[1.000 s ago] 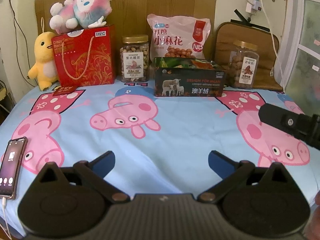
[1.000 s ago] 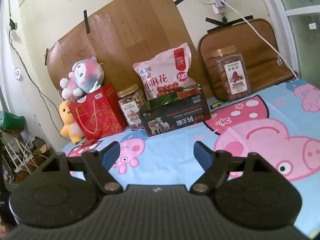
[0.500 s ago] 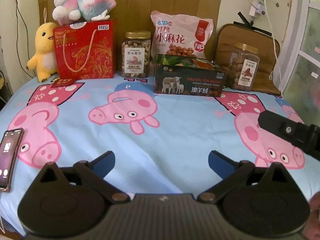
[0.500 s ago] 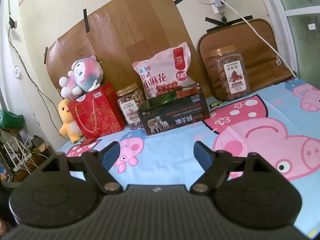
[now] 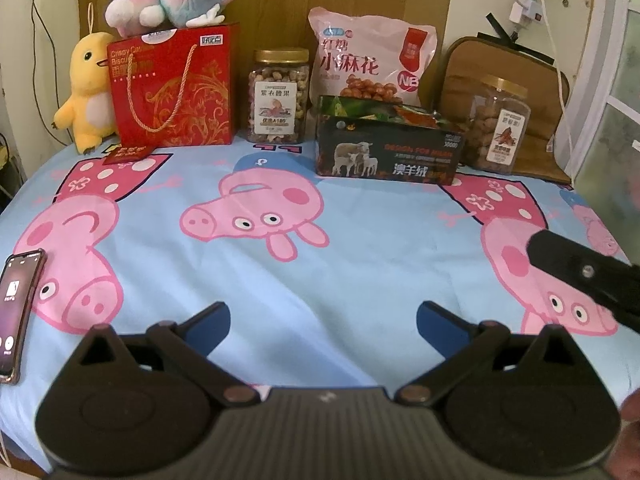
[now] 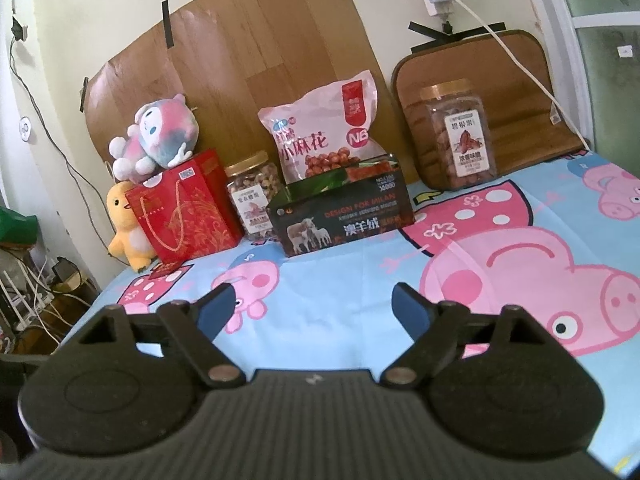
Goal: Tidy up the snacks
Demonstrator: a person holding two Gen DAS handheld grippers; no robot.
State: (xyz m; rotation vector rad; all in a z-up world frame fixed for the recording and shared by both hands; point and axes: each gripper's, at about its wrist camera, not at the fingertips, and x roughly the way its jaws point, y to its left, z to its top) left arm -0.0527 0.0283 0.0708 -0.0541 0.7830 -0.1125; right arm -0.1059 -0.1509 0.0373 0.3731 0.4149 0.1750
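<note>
Two hand-held grippers hovered low over a bed covered by a blue sheet [image 5: 360, 264] printed with pink cartoon pigs. The snacks stood in a row at the far edge, against the wall, straight ahead of both grippers and well apart from the fingertips. From left to right sat a red gift bag [image 5: 172, 88], a gold-lidded jar of nuts [image 5: 278, 98], a pink snack bag [image 5: 370, 66] leaning upright, and a second jar [image 5: 498, 124] at the right end. In front of the pink bag lay an open black box [image 5: 386, 148] with packets inside, its long axis running left to right across the line of approach.

The left gripper [image 5: 322, 318] pointed at the gap between the first jar and the box, fingers spread wide and empty. The right gripper [image 6: 314, 304] pointed at the box from the right side, fingers also spread wide, holding nothing. Neither looked clearly nearer; the right one seemed better placed for the second jar [image 6: 456, 136]. Both were held level, fingers side by side.
</note>
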